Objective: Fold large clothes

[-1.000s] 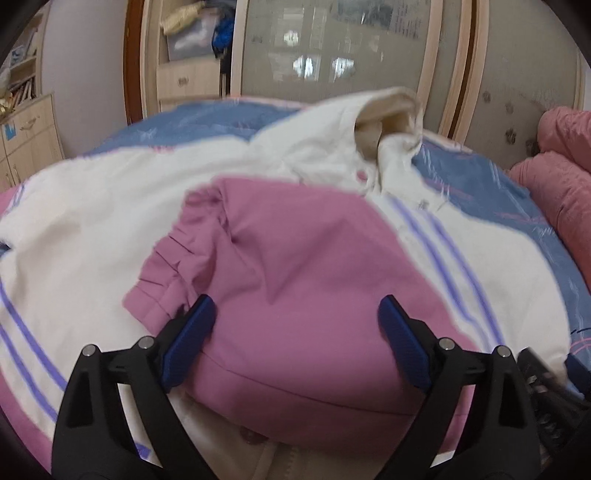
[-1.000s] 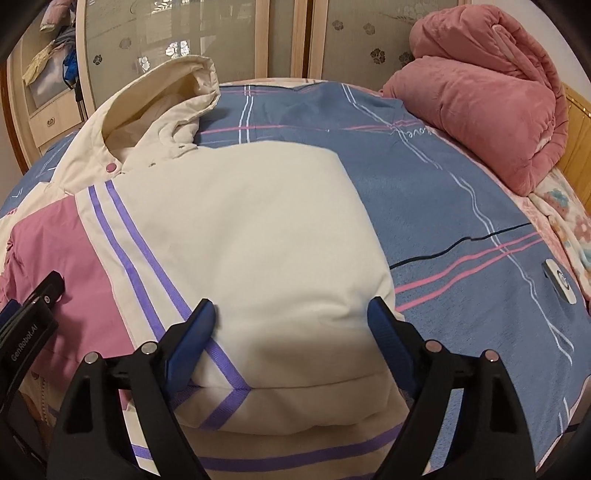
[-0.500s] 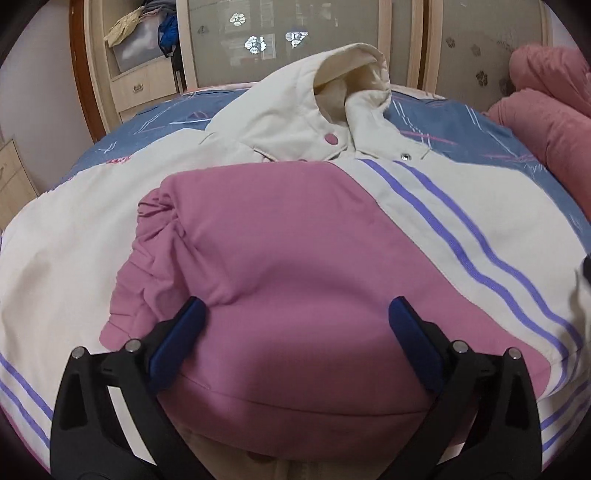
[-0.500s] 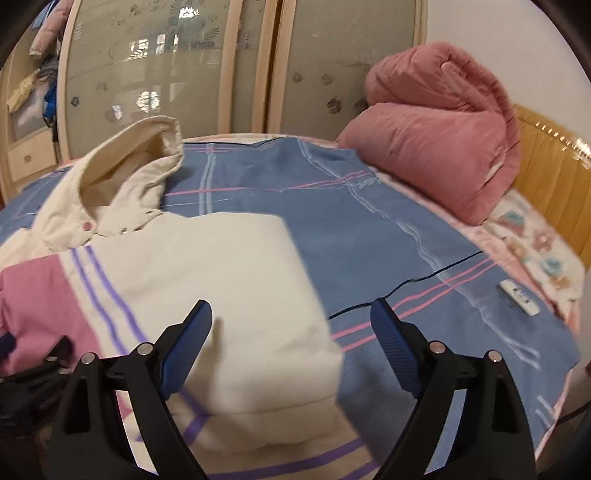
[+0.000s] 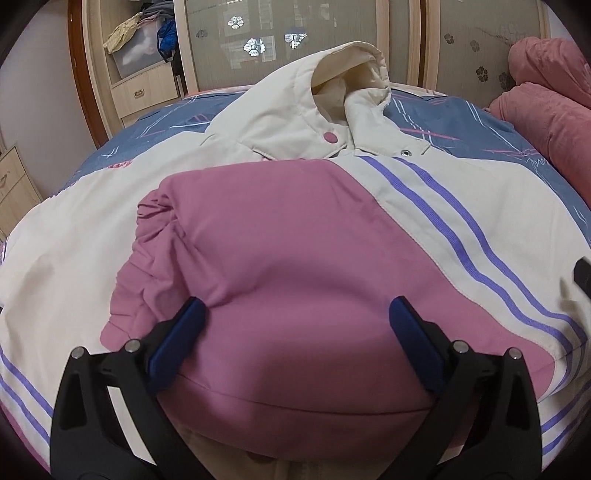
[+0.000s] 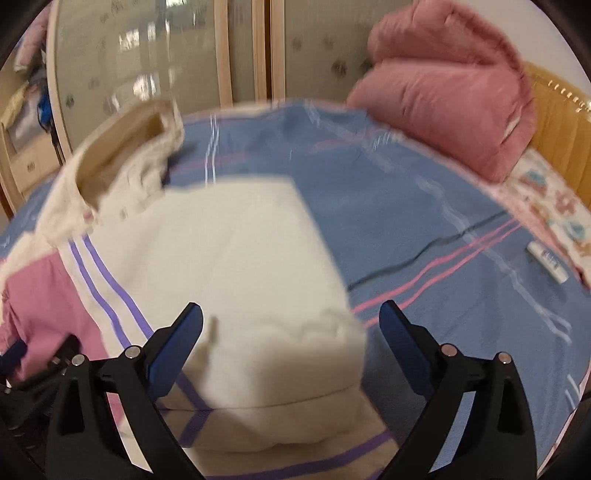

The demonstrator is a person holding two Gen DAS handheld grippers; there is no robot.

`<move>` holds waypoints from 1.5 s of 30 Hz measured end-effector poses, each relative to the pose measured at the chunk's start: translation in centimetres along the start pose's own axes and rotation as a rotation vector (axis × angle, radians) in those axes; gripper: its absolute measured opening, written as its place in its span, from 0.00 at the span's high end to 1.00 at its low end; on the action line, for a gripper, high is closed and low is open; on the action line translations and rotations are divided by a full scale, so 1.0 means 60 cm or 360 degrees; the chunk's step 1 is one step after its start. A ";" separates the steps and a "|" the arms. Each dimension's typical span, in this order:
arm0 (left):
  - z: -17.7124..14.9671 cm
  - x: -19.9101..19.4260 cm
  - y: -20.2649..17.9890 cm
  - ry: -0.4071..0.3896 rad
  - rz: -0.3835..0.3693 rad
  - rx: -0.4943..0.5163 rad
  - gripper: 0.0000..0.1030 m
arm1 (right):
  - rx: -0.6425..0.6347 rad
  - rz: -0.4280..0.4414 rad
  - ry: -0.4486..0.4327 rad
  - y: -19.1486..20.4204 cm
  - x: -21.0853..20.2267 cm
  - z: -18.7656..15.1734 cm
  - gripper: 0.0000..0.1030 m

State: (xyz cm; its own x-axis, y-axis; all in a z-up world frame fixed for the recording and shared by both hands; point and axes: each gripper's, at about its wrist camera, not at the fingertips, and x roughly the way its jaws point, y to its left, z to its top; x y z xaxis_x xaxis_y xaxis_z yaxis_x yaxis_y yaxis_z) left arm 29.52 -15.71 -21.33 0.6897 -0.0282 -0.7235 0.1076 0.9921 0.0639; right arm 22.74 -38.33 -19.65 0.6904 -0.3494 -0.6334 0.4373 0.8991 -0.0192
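A large cream hooded jacket (image 5: 480, 206) with purple stripes lies on the bed. Its pink sleeve (image 5: 280, 251) is folded across the front and its hood (image 5: 347, 74) points away from me. My left gripper (image 5: 295, 328) is open and empty, hovering over the near end of the pink sleeve. In the right wrist view the jacket's cream sleeve (image 6: 236, 258) is folded over the body. My right gripper (image 6: 291, 332) is open and empty above its near right corner. The left gripper's tip shows at the left edge of that view (image 6: 14, 350).
The bed has a blue sheet (image 6: 388, 206) with pink and white lines. A rolled pink quilt (image 6: 450, 81) lies at the far right by a wooden headboard (image 6: 561, 122). A small white remote (image 6: 546, 262) lies on the sheet. Wardrobe doors (image 5: 295, 33) and drawers (image 5: 144, 88) stand behind.
Both grippers have pulled back and up from the jacket. The right view has swung to the right and is blurred with motion. The jacket lies as before.
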 end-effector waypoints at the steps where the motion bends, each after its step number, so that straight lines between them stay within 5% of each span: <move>1: 0.000 0.000 0.000 -0.0001 0.0001 0.0000 0.02 | -0.0033 -0.0008 0.0021 0.008 0.004 -0.001 0.06; 4: -0.001 0.000 0.000 -0.0001 0.0001 0.0000 0.02 | -0.0107 -0.0001 0.0227 0.022 0.046 -0.015 0.05; 17: 0.000 -0.001 -0.003 0.0001 0.0015 0.0007 0.02 | -0.0121 0.0018 0.0244 0.017 0.047 -0.016 0.01; 22: 0.022 -0.043 0.016 -0.0179 0.0001 -0.0142 0.02 | -0.0128 0.0015 0.0246 0.020 0.049 -0.017 0.01; 28: 0.030 0.041 0.014 0.0093 0.0021 -0.0060 0.02 | -0.0135 0.0013 0.0248 0.024 0.051 -0.017 0.01; 34: 0.023 0.047 0.006 0.0082 0.0050 -0.0023 0.02 | -0.0142 0.0007 0.0250 0.026 0.051 -0.018 0.01; 36: 0.023 0.045 0.006 0.0076 0.0052 -0.0023 0.02 | -0.0123 0.0012 0.0228 0.023 0.045 -0.016 0.01; 41: 0.023 0.036 0.009 0.0059 0.0048 -0.0029 0.02 | -0.0016 -0.0051 -0.0102 0.008 -0.016 -0.001 0.01; 43: 0.022 0.035 0.011 0.0055 0.0048 -0.0029 0.02 | -0.0077 -0.0062 -0.0052 0.014 -0.006 -0.002 0.01; 45: 0.022 0.035 0.010 0.0053 0.0049 -0.0029 0.02 | -0.0132 0.0044 0.0223 0.026 0.045 -0.015 0.01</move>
State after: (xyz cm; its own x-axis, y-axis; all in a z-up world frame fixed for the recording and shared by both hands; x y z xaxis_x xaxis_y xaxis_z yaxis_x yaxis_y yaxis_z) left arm 31.99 -15.35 -21.92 0.6684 0.0058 -0.7437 0.0735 0.9946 0.0739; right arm 24.80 -37.61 -22.07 0.6121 -0.2891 -0.7360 0.3659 0.9287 -0.0604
